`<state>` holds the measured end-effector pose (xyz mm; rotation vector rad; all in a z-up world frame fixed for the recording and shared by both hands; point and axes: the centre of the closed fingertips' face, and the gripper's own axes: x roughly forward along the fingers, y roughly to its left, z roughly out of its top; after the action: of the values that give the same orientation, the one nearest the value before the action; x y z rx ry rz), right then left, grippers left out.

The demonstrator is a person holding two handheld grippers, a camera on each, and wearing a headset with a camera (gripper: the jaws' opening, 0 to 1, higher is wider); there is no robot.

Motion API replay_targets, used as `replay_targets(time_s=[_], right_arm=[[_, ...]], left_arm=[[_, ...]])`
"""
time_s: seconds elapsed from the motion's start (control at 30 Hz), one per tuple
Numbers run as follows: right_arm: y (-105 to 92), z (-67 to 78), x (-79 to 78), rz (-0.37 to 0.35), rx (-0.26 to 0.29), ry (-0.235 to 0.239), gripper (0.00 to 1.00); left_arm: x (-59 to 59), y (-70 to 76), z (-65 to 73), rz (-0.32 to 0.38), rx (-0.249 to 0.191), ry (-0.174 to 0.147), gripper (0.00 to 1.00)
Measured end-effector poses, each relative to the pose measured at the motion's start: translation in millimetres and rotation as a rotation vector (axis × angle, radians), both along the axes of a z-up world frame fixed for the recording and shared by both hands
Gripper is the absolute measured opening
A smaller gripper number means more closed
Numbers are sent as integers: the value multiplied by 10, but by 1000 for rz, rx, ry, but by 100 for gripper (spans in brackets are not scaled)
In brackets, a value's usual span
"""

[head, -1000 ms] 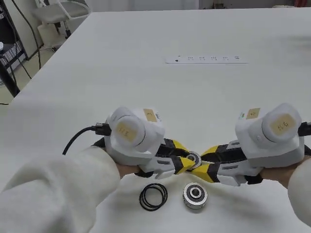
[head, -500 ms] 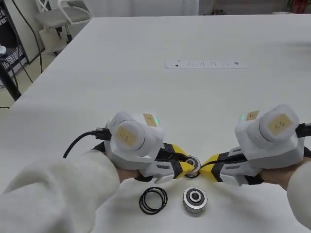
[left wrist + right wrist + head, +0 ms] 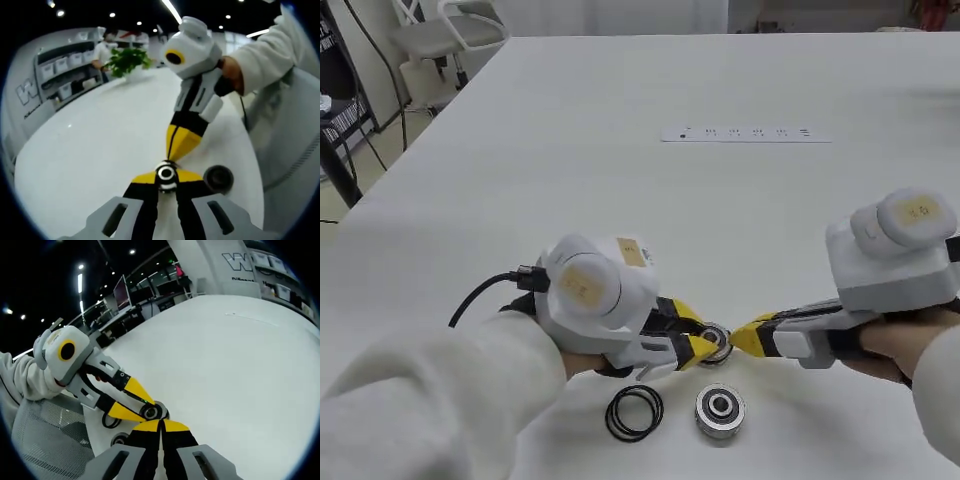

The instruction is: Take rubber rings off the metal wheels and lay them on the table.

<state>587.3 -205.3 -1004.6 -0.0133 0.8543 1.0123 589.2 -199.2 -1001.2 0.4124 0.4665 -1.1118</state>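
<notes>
— At the tips first: what do you log for the left?
— Item 1, left gripper (image 3: 166, 178): my jaws are clenched on a small metal wheel (image 3: 717, 341), one yellow tip on each side, held low over the table (image 3: 620, 180).
— And the right?
— Item 2, right gripper (image 3: 161, 424): my jaws are pressed together, and the tips meet that wheel's rim from the opposite side. Anything pinched between them is too small for me to tell.
— Loose stock nearby?
— Item 3, second wheel (image 3: 721, 410): lying flat on the table, just on my side of the meeting tips. Item 4, rubber rings (image 3: 635, 412): black, loose, overlapping in one small pile, just left of the second wheel and not touching it.
— Further out?
— Item 5, black cable (image 3: 480, 292): runs from my left gripper's body toward my sleeve. Item 6, white strip (image 3: 745, 133) with small dark marks: flat on the table, well apart on the far side. Item 7, chair (image 3: 445, 25): past the far left corner.
</notes>
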Motion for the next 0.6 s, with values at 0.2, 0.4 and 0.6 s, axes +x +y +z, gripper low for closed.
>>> replay_targets(time_s=[0.2, 0.4, 0.6], right_arm=[[2, -1, -18, 1, -6, 6, 0], [33, 36, -42, 7, 0, 6, 0], [63, 65, -54, 15, 9, 3, 0]], left_arm=[[-10, 3, 1, 1, -7, 2, 13], [-16, 3, 1, -2, -5, 0, 13], [-16, 3, 0, -2, -5, 0, 13]])
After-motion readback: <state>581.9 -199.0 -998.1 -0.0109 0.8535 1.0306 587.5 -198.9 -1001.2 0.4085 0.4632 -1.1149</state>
